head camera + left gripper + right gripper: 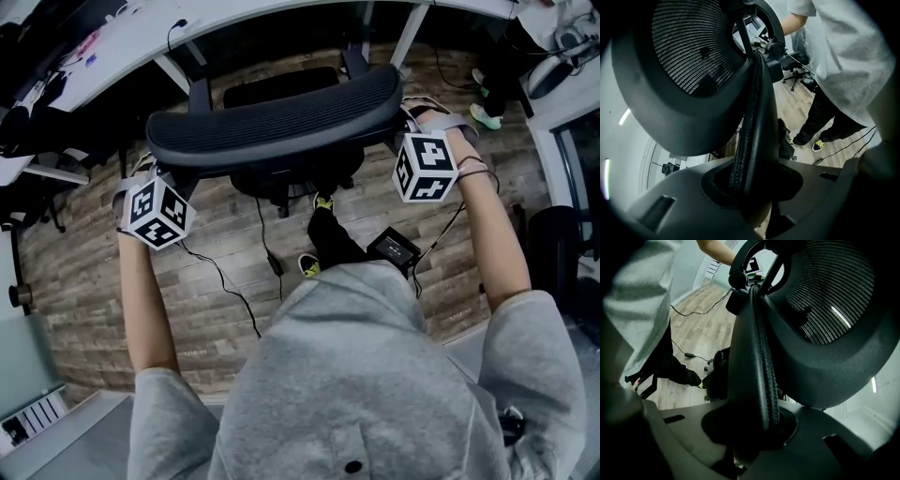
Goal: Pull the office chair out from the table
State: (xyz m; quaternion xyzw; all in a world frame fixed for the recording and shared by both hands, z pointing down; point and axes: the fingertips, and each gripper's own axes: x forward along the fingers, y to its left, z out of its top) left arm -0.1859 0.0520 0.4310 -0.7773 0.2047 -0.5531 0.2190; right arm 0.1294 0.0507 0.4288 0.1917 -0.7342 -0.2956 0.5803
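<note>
The black office chair's mesh backrest (281, 117) runs across the middle of the head view, with its seat (281, 94) still partly under the white table (281, 14). My left gripper (161, 173) is shut on the backrest's left edge, and my right gripper (405, 120) on its right edge. In the left gripper view the backrest rim (752, 117) runs down between the jaws of my left gripper (750, 194), pinched there. The right gripper view shows the same: the rim (759, 362) sits clamped in my right gripper (754, 432). The fingertips are hidden behind the rim.
The wood-look floor (216, 272) carries black cables (225, 281) and a black box (394, 248) near my feet (309, 265). Table legs (178, 75) stand behind the chair. Another person's shoe (486, 114) is at the far right. A second office chair (794, 63) stands farther back.
</note>
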